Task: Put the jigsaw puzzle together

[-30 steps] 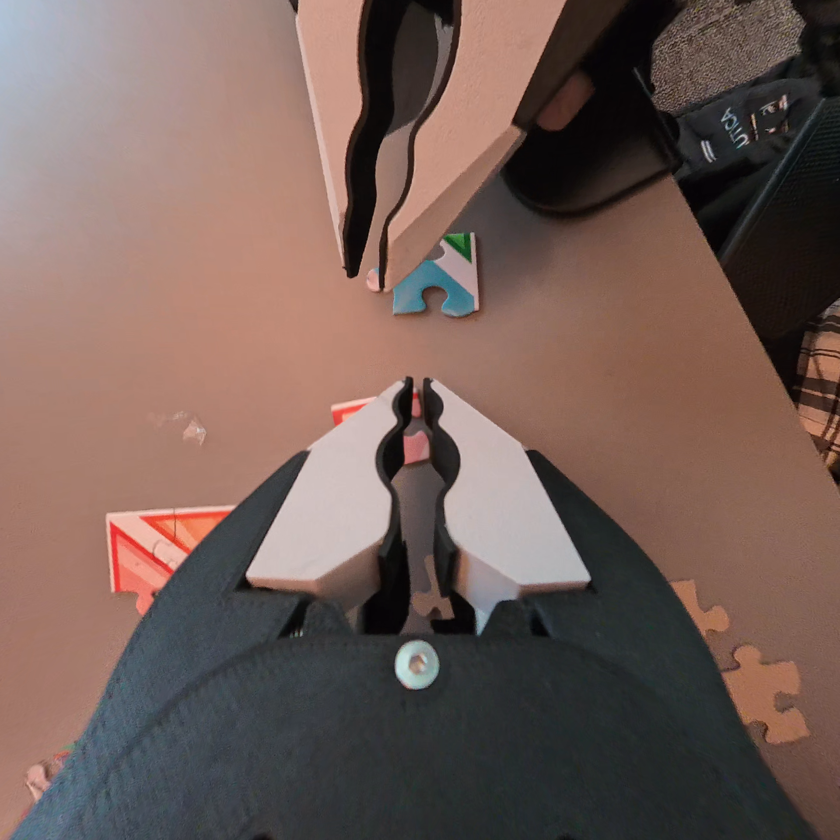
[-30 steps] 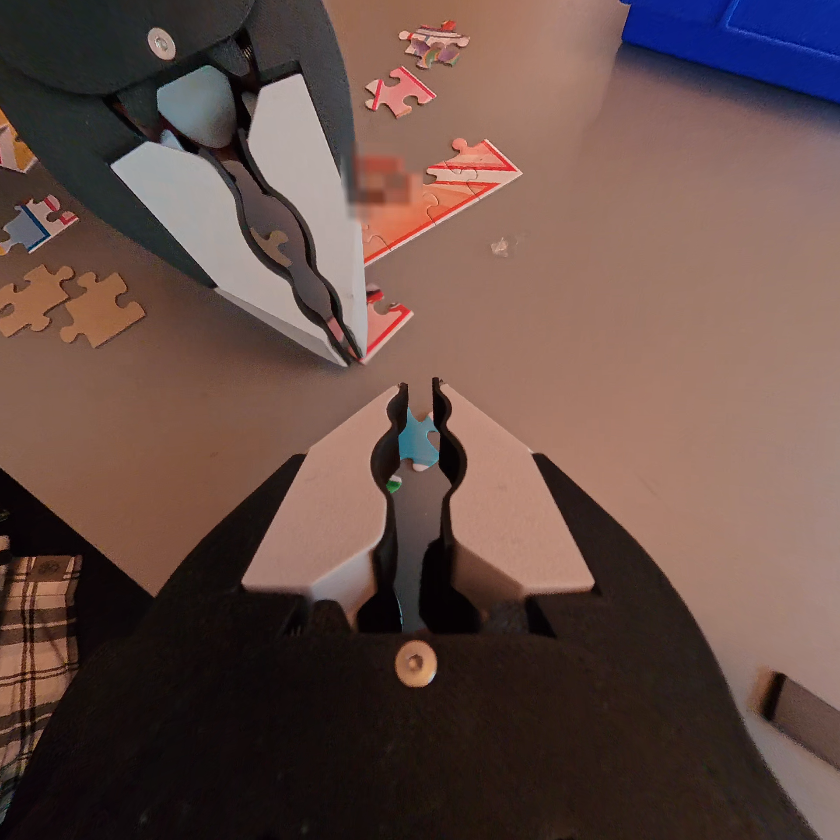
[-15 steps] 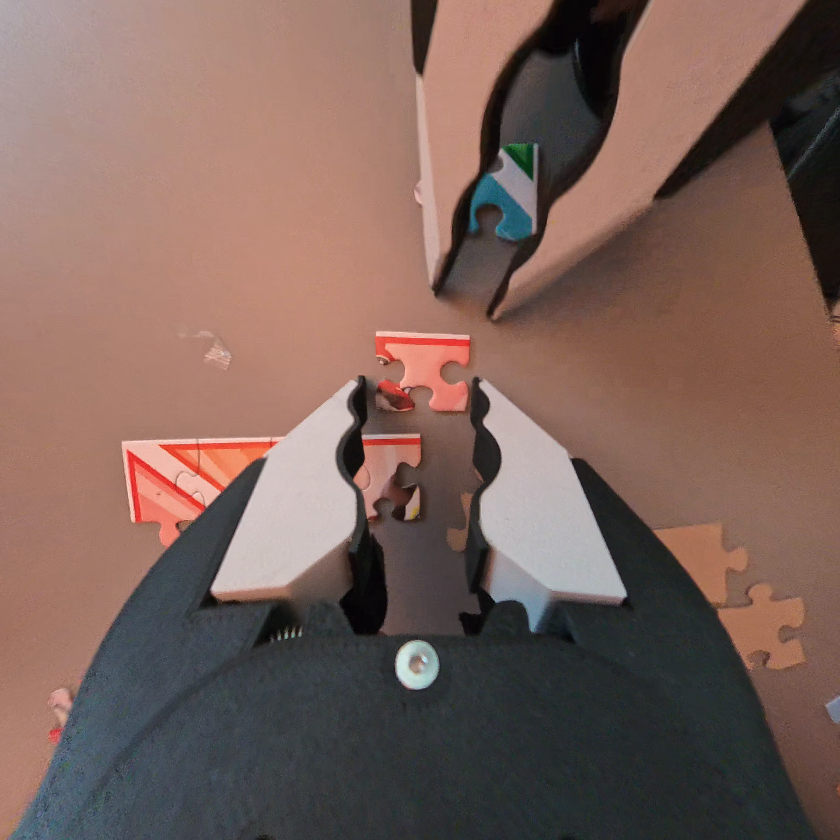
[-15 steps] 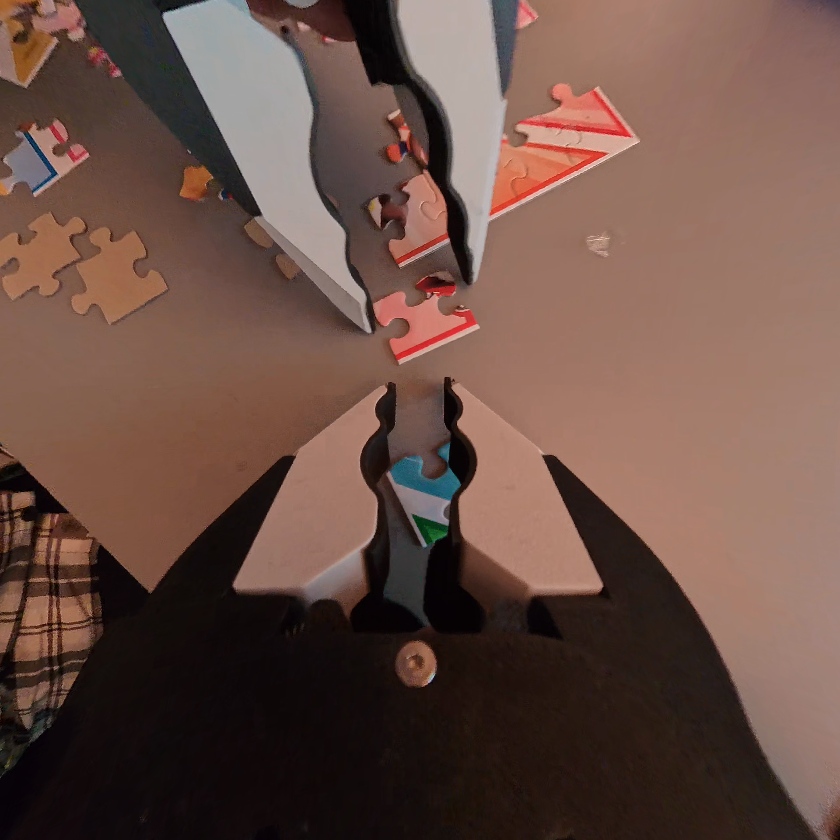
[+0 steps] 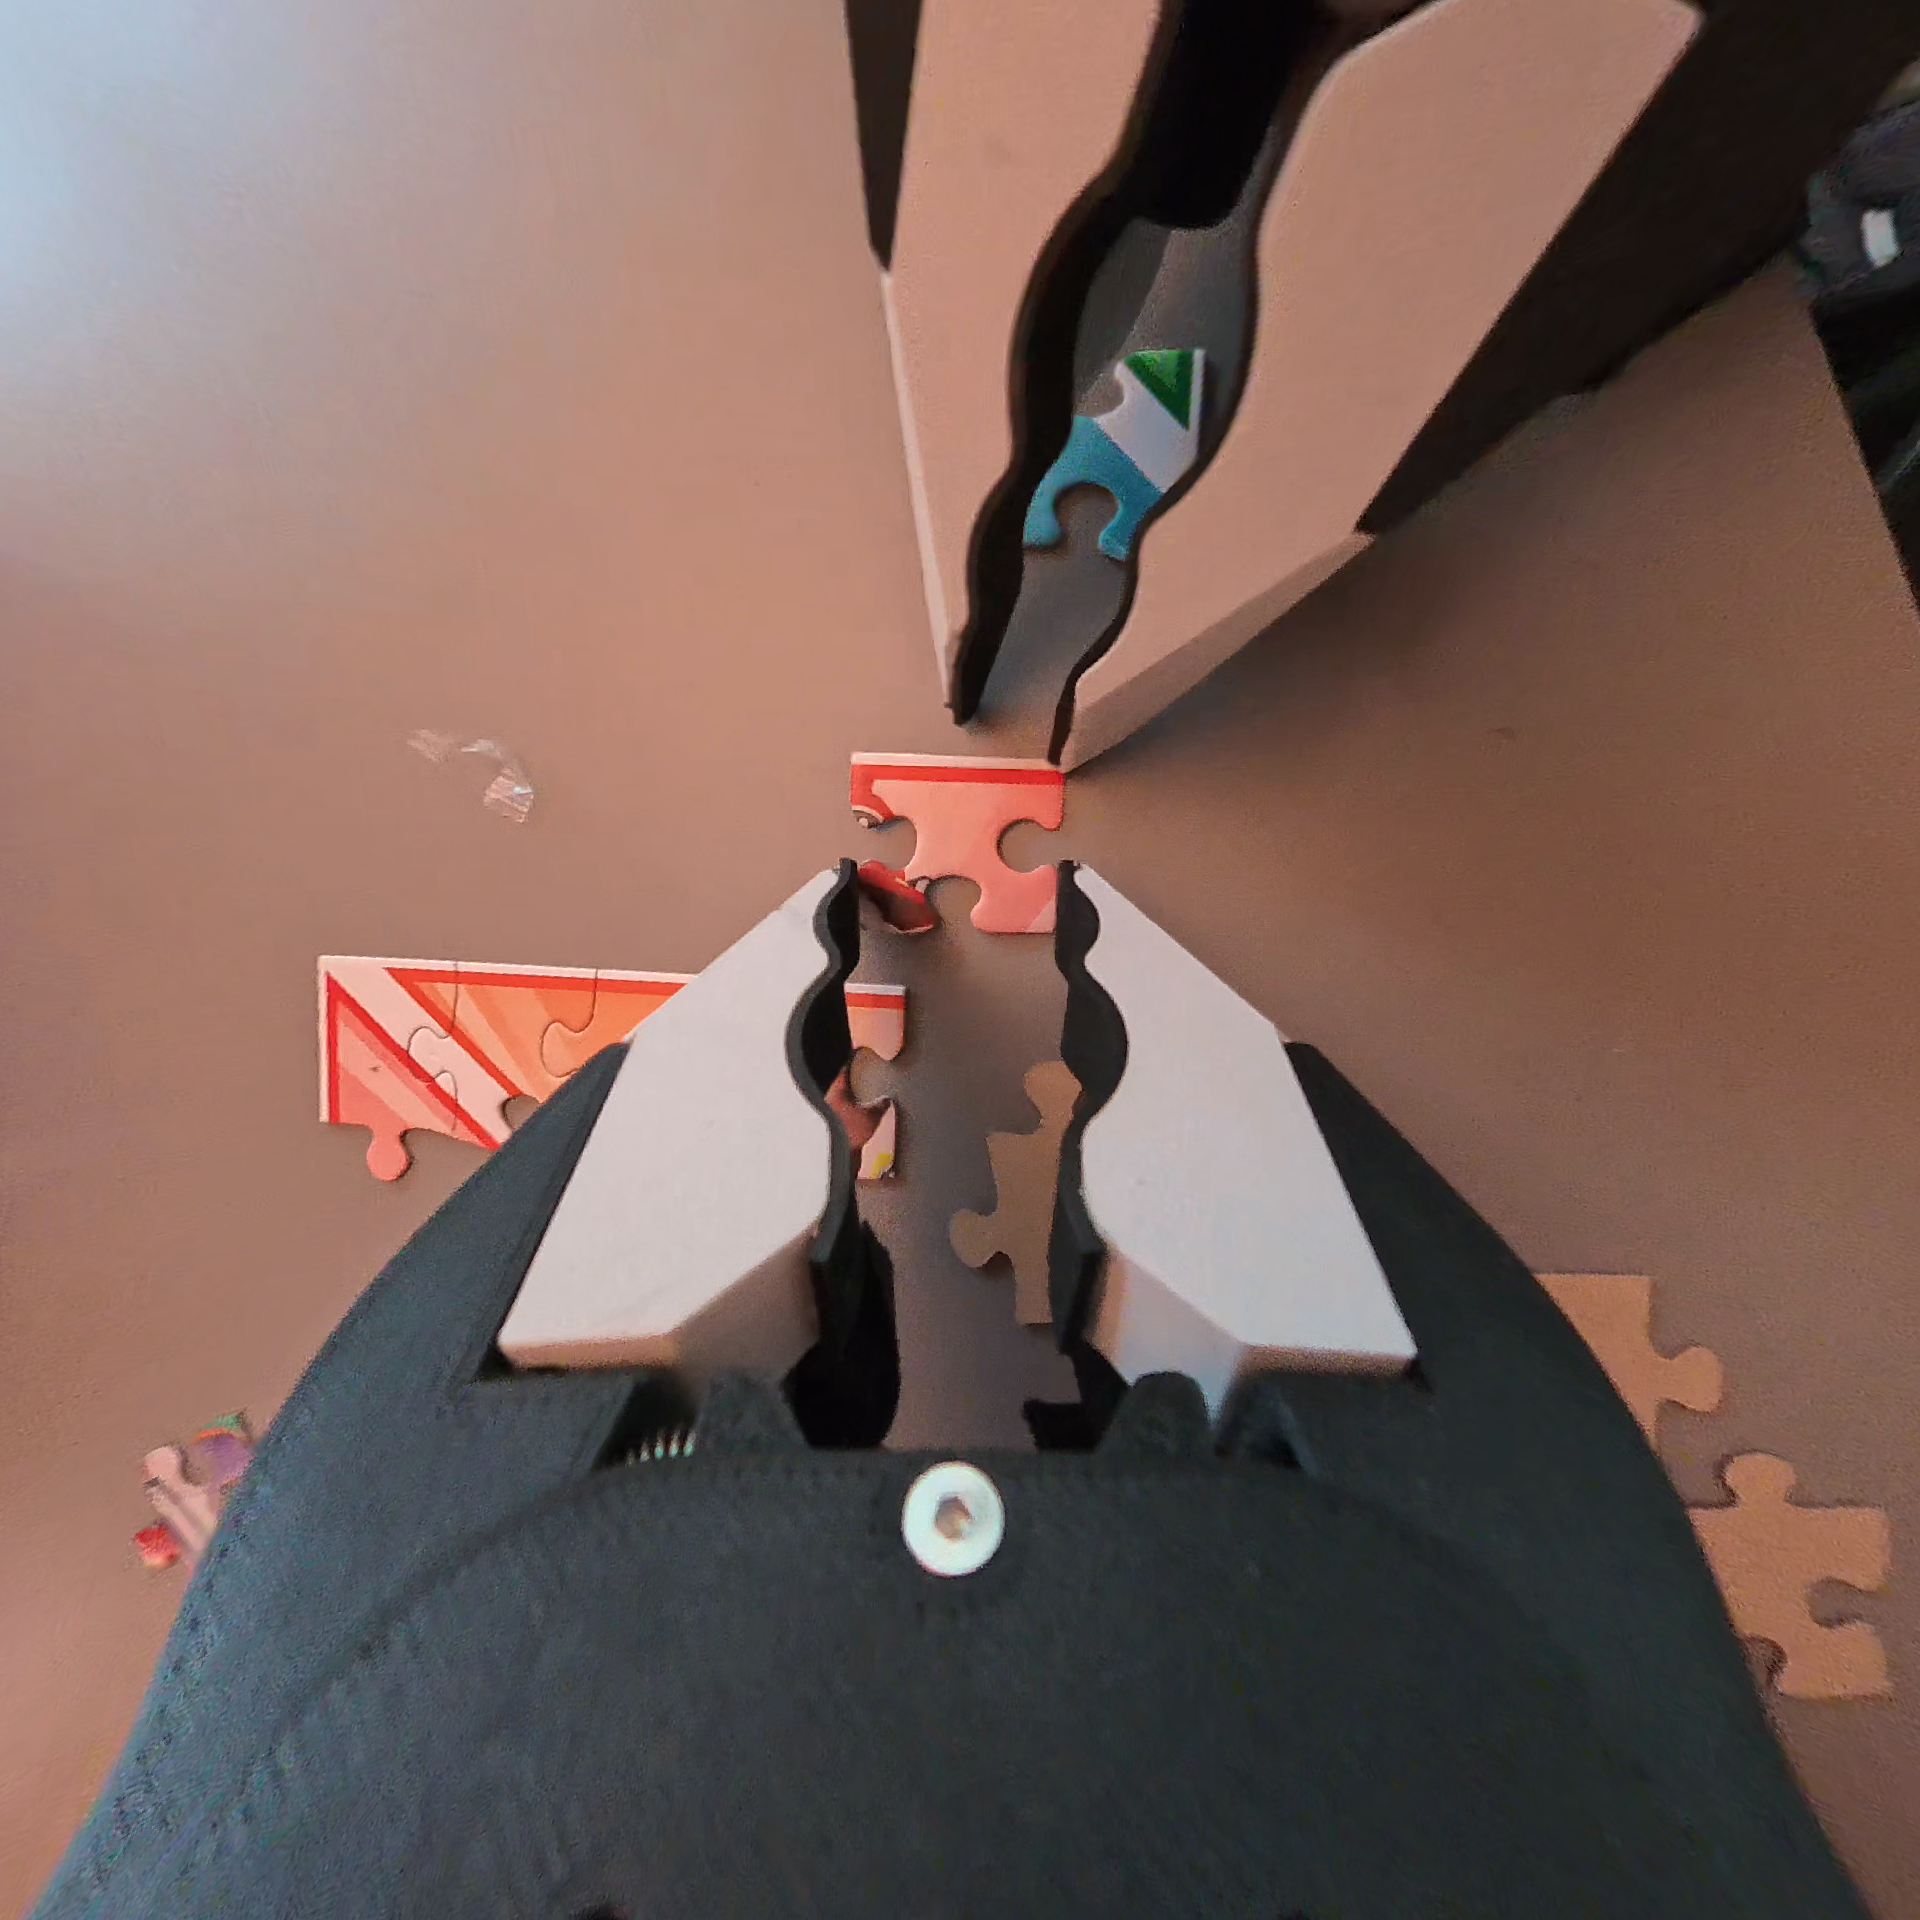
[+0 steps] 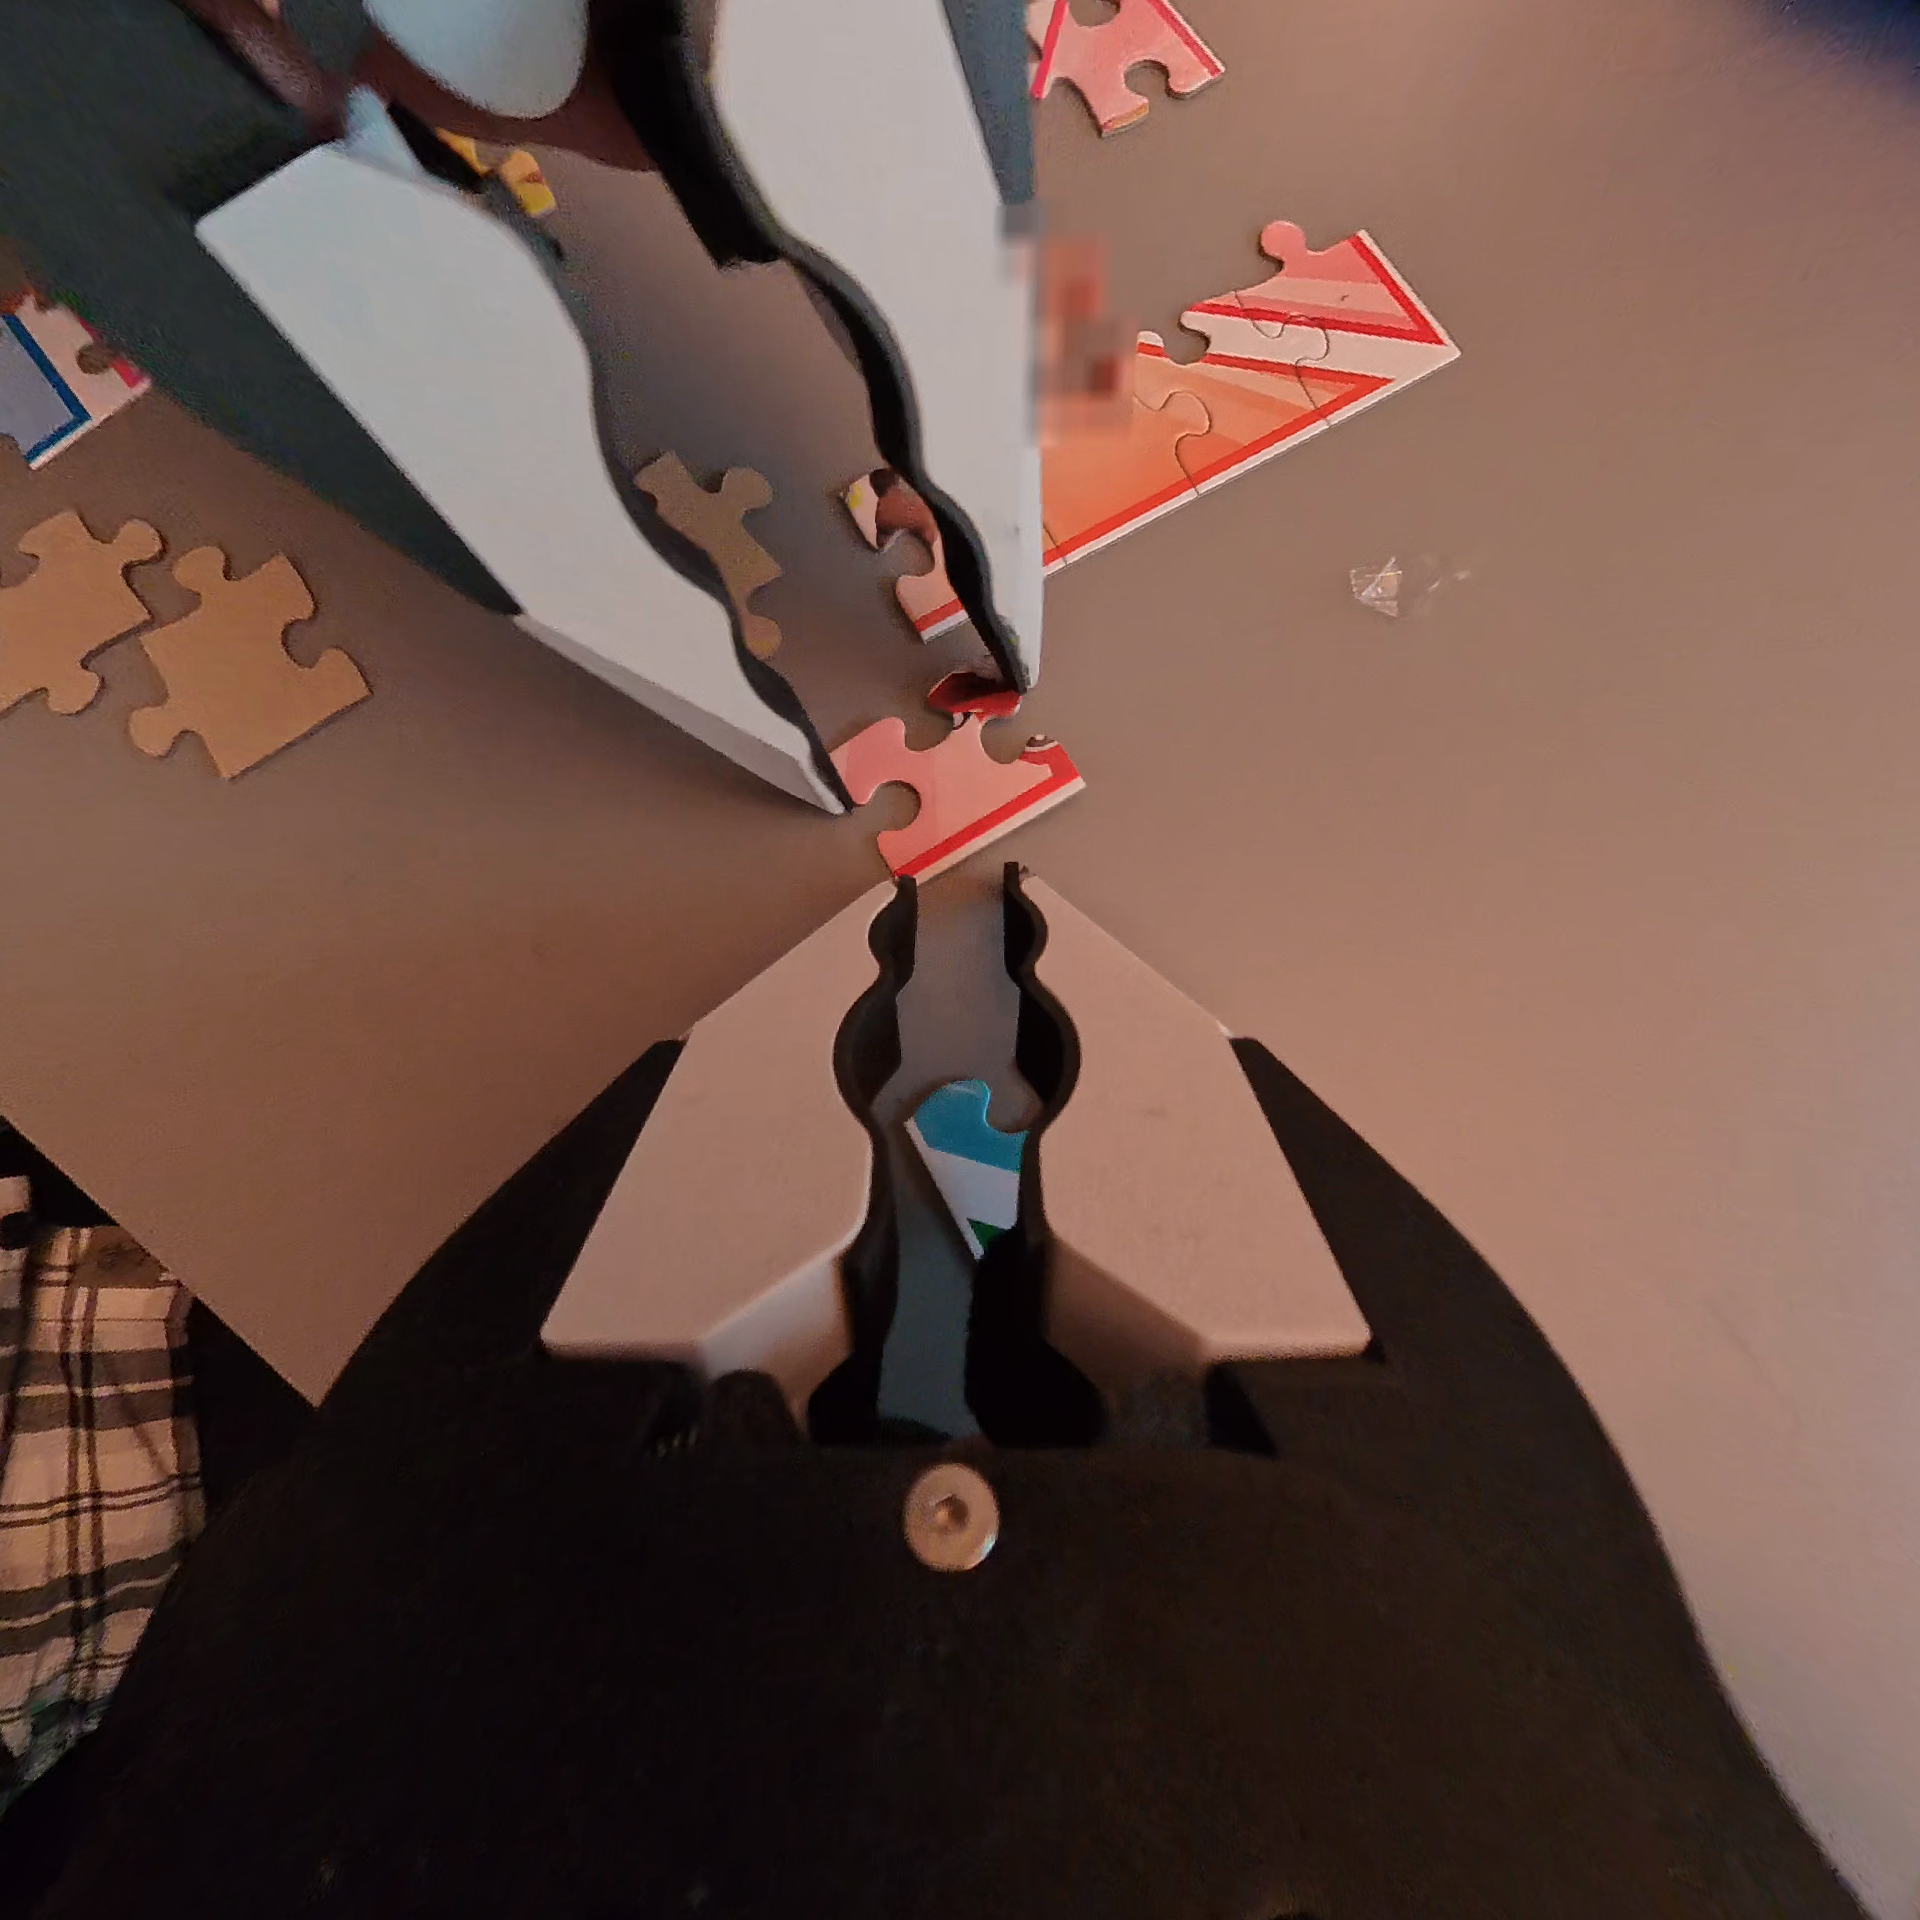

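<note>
Both hand-held grippers gape empty over my table: left hand-held gripper (image 5: 956, 868), right hand-held gripper (image 6: 961, 873). Between their tips lies the pink edge piece (image 5: 961, 831); I reckon it joins the assembled strip (image 5: 488, 1049) at eight o'clock next.

My left gripper (image 5: 956, 868) shows a rough, grainy black plastic body, smooth matt pale fingers (image 5: 717, 1122) and a shiny metal screw (image 5: 953, 1519). The pink puzzle piece (image 5: 961, 821) looks like glossy printed card, while overturned pieces (image 6: 244, 670) show plain matt brown cardboard. The table (image 5: 416, 416) is smooth and matt; checked cloth (image 6: 73, 1455) lies at its edge.
</note>
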A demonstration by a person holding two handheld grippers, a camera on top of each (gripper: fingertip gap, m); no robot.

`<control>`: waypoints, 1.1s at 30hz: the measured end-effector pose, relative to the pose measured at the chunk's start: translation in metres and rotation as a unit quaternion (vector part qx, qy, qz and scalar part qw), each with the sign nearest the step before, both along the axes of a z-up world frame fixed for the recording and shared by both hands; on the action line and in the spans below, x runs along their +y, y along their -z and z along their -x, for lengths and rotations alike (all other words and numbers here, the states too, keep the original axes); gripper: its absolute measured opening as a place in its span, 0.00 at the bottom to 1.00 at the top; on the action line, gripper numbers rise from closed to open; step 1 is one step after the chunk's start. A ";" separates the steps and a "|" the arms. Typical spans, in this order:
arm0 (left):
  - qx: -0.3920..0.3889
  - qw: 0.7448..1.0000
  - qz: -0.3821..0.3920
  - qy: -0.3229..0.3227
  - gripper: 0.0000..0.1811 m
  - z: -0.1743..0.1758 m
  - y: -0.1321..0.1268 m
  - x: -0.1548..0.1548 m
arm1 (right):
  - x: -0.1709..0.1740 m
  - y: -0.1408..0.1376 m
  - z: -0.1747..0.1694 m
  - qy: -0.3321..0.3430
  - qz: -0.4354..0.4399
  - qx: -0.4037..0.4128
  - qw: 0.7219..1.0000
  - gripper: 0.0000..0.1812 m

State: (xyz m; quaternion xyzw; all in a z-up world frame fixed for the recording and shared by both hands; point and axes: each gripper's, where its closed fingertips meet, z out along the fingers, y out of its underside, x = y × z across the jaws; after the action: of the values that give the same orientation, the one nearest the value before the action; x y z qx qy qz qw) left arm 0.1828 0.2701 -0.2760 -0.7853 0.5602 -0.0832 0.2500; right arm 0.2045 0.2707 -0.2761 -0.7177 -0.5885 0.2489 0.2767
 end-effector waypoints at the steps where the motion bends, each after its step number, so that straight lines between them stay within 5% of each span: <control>1: 0.006 1.000 -0.019 0.002 0.20 0.000 -0.001 0.000 | 0.001 -0.001 0.000 0.007 0.010 0.005 1.000 0.09; 9: 0.030 0.988 -0.151 0.022 0.20 0.001 -0.010 -0.002 | 0.002 -0.005 0.010 0.007 0.117 0.036 0.992 0.16; 11: 0.039 0.983 -0.173 0.035 0.16 0.000 -0.010 -0.005 | 0.001 -0.006 0.015 -0.006 0.129 0.039 0.991 0.11; 12: 0.039 0.981 -0.183 0.052 0.04 -0.003 -0.011 -0.009 | -0.002 -0.008 0.019 -0.018 0.136 0.045 0.989 0.05; 13: 0.038 0.978 -0.199 0.051 0.07 -0.004 -0.014 -0.008 | -0.004 -0.010 0.021 -0.030 0.145 0.051 0.988 0.00; 19: 0.015 0.984 -0.176 0.029 0.13 0.014 -0.027 -0.009 | 0.001 -0.024 0.028 -0.071 0.109 0.033 0.991 0.00; 27: 0.017 0.998 -0.062 -0.023 0.24 0.044 -0.010 -0.008 | 0.010 -0.021 0.031 -0.075 0.062 -0.007 0.995 0.00; 33: 0.016 0.998 -0.043 -0.033 0.09 0.038 0.000 -0.004 | 0.009 -0.018 0.038 -0.077 0.054 -0.011 0.996 0.00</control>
State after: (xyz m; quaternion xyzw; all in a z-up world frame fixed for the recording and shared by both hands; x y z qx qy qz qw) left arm 0.1444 0.2658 -0.2760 -0.7932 0.5409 -0.0385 0.2770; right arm 0.1668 0.2797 -0.2584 -0.6870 -0.6304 0.2929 0.2115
